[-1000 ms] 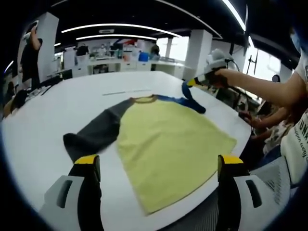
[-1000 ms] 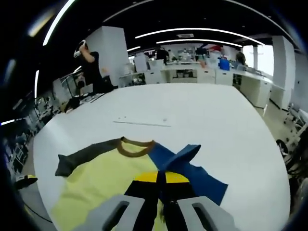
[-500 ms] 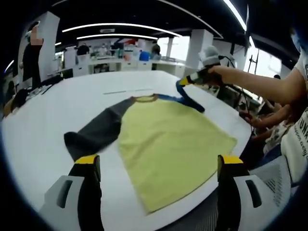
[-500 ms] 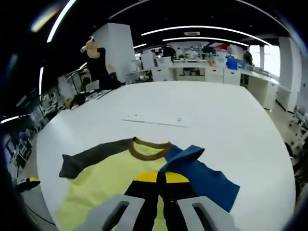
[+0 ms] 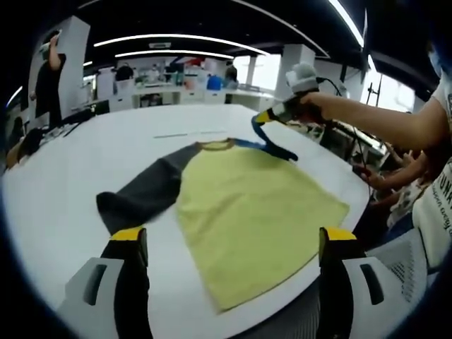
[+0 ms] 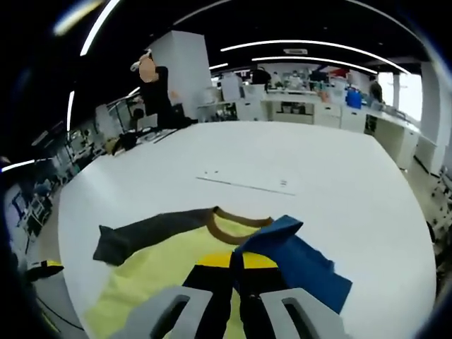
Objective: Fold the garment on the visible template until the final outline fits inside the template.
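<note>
On a wide white table (image 5: 63, 176) in an open-plan office, a yellow-bodied shirt (image 5: 251, 212) lies flat, its grey sleeve (image 5: 145, 194) stretched out to one side and its brown collar (image 6: 240, 219) toward the far edge. The right gripper (image 6: 236, 265), jaws clenched on the cuff end of the blue sleeve (image 6: 296, 258), holds that sleeve raised and bent over toward the yellow body; from the left gripper view the same tool shows at the end of an outstretched arm, the blue cloth hanging from its tip. The left gripper (image 5: 229, 244) hovers near the hem with jaws spread wide and nothing between them. No template outline can be made out under the garment.

The risks look plain enough: only a small bite of cloth appears held, so the sleeve could slip free mid-fold and land crumpled. With nothing pinning the body, a pull across could drag the whole shirt askew or ruck the shoulder.
</note>
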Tool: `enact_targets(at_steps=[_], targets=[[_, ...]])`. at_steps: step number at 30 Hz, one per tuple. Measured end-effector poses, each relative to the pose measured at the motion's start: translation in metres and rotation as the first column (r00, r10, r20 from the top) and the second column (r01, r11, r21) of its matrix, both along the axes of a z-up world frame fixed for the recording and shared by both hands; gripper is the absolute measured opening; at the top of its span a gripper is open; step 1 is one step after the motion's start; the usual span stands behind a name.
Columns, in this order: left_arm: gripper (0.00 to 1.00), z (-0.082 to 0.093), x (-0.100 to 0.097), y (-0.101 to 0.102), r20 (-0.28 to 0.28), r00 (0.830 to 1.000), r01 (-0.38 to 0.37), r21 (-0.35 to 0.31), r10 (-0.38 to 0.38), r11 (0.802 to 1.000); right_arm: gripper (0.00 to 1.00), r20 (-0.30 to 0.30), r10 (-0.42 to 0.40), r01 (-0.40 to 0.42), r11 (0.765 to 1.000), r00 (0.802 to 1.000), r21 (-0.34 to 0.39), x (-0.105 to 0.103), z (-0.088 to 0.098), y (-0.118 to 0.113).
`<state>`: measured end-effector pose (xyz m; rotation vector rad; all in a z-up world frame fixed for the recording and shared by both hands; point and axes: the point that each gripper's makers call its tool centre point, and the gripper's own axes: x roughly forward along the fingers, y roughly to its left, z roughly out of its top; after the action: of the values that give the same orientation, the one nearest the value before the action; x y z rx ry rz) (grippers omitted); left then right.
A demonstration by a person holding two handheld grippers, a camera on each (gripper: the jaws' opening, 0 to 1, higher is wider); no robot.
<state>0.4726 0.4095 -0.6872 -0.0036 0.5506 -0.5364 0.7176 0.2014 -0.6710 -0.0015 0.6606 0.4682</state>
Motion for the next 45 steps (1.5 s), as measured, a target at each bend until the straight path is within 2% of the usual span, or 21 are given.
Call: enact_targets(at_steps=[16,25,30,39,45], targets=[[0.98,-0.003,0.0,0.004,-0.004,1.0,-0.014,-0.001,0.014,1.0,0.0,0.043,0.122,-0.123,0.992,0.992,0.008,-0.002,0.015,0.05],[0.98,-0.004,0.0,0.005,-0.007,1.0,-0.017,-0.002,0.017,1.0,0.0,0.047,0.203,-0.203,0.979,0.978,0.009,-0.011,0.013,0.083],[0.98,-0.006,0.0,0.007,-0.009,1.0,-0.021,0.0,0.021,1.0,0.0,0.028,0.261,-0.261,0.965,0.965,-0.004,-0.024,0.0,0.103],[0.98,-0.006,0.0,0.008,-0.011,1.0,-0.02,-0.001,0.02,1.0,0.0,-0.021,0.33,-0.33,0.943,0.944,-0.045,-0.045,-0.028,0.125],[0.98,-0.007,0.0,0.008,-0.011,1.0,-0.018,0.002,0.018,1.0,0.0,-0.056,0.345,-0.347,0.937,0.937,-0.044,-0.053,-0.045,0.135]])
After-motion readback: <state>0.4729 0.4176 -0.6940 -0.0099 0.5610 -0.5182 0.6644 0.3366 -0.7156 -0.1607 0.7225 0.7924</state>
